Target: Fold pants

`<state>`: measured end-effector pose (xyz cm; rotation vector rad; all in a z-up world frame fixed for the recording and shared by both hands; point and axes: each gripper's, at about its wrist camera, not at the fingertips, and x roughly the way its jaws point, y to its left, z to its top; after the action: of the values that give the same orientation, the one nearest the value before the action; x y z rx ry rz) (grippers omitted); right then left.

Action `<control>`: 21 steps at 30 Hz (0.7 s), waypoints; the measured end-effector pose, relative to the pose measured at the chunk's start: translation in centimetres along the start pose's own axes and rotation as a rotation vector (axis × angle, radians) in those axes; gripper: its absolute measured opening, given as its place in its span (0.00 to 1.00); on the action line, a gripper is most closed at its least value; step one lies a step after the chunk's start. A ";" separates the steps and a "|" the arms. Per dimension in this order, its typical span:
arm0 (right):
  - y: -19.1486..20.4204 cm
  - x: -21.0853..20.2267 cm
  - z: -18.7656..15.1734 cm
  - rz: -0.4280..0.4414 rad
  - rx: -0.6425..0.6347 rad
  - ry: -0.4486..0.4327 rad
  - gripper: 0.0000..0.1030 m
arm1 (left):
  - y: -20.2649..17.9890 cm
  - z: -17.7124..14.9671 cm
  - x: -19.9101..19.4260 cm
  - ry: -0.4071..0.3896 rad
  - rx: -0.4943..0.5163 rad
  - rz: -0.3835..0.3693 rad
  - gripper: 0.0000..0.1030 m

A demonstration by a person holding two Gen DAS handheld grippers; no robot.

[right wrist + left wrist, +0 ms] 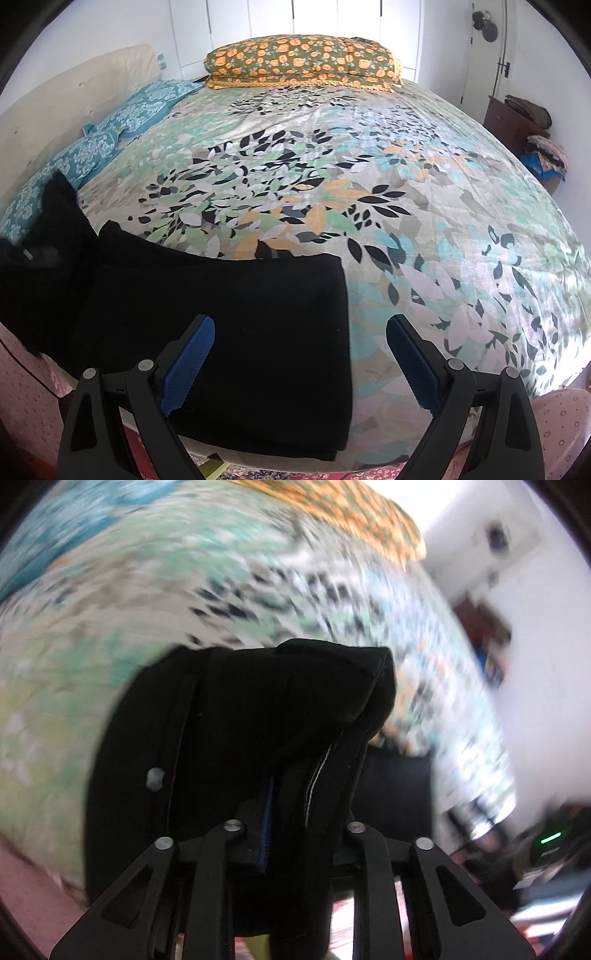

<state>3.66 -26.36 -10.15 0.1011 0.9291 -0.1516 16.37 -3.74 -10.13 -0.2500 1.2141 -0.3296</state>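
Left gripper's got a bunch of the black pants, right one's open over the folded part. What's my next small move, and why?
Probably carry the left gripper across and lay its fabric onto the flat part of the black pants on the bedspread. The left wrist view shows cloth pinched between its fingers and lifted, while the right gripper is open and holds nothing, so the fold looks half done.

No legible text or labels.

The middle and right of the bedspread (369, 192) lie bare and offer open passage. The black pants (229, 325) cover the lower left of the right wrist frame. Teal pillows (110, 125) line the left edge; an orange-patterned pillow (303, 59) blocks the top centre. A dark dresser (517, 122) stands at upper right.
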 end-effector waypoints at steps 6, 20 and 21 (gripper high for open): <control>-3.1 -0.5 -0.3 0.051 0.126 0.002 0.91 | -5.1 -1.5 1.3 0.089 0.192 -0.153 0.41; 8.4 -0.3 -0.9 0.862 -0.180 0.105 0.91 | 11.8 -0.6 -9.2 -0.343 -0.184 0.110 0.80; 9.6 -0.1 -1.1 0.865 -0.227 0.120 0.91 | 13.2 -1.2 -8.4 -0.341 -0.225 0.116 0.80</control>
<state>4.41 -16.75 -10.52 0.2933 0.9438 0.7658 14.15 11.67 -8.02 -0.4111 0.9226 -0.0440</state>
